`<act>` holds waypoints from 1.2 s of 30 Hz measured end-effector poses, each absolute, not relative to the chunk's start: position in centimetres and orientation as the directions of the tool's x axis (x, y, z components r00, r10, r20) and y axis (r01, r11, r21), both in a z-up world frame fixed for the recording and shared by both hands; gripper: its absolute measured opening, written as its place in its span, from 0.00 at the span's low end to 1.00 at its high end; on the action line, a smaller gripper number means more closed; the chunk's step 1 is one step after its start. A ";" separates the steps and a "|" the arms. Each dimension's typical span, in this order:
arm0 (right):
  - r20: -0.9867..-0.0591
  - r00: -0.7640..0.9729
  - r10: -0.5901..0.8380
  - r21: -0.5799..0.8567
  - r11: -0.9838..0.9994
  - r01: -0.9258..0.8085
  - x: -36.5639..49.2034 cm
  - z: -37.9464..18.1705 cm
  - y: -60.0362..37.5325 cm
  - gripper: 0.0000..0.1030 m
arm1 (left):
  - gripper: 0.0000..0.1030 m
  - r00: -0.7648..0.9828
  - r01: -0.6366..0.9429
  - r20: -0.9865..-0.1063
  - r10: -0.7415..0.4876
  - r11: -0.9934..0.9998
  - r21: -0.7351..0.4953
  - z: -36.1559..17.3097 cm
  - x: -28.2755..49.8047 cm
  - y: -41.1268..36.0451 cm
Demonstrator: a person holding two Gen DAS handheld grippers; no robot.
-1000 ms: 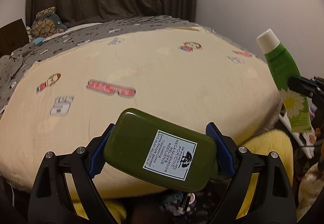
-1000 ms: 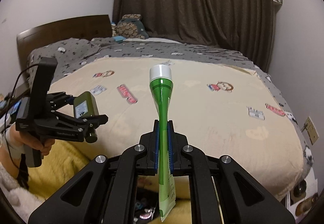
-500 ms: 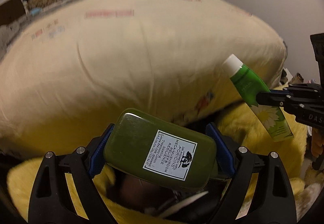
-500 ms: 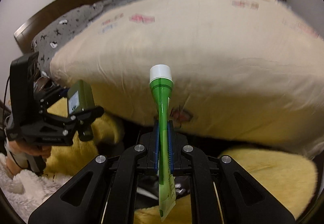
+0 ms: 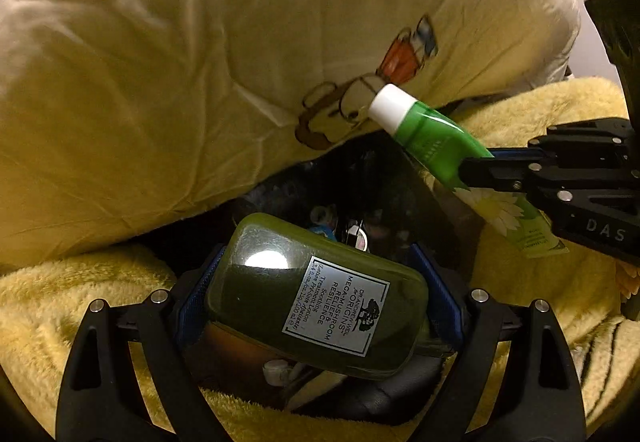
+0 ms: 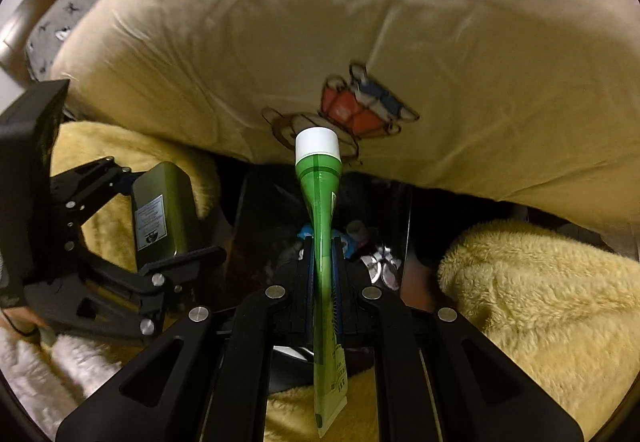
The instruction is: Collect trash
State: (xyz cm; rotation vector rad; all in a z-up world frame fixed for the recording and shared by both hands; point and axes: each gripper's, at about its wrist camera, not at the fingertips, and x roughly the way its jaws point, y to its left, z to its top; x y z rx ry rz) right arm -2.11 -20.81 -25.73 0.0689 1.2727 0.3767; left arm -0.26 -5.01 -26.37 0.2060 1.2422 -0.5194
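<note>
Left gripper (image 5: 320, 306) fingers clamped the dark green bottle (image 5: 316, 292) sideways; right gripper (image 6: 323, 266) fingers pinched the green tube (image 6: 320, 202) by its flat end, cap forward. Both hung over a dark bin (image 6: 260, 202) (likely the drop spot), between yellow blanket (image 6: 540, 302) folds, cream duvet (image 6: 360, 22) beyond.
</note>
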 end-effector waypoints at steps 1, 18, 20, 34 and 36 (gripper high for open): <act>-0.921 0.237 0.309 0.255 0.938 -0.235 -2.0 -26.0 -20.7 0.09 | 0.82 0.220 0.484 -0.940 -0.261 0.866 -0.127 -26.6 -0.2 -5.1; -0.919 0.324 0.222 0.186 0.973 -0.139 -1.1 -23.4 -23.0 0.66 | 0.92 0.242 0.461 -0.934 -0.263 0.878 -0.128 -25.3 0.8 -5.0; -0.912 0.356 0.205 0.169 0.977 -0.129 -1.3 -22.4 -23.5 0.71 | 0.92 0.265 0.448 -0.928 -0.263 0.886 -0.123 -24.3 1.2 -4.7; -0.754 0.642 0.140 0.120 0.990 -0.076 -2.1 -10.5 -24.9 0.94 | 0.92 0.599 0.344 -0.758 -0.259 0.938 -0.049 -10.1 0.9 -2.0; -0.725 0.675 0.136 0.122 0.990 -0.068 -2.3 -8.7 -25.0 0.96 | 0.92 0.649 0.339 -0.716 -0.257 0.940 -0.030 -7.7 0.2 -2.0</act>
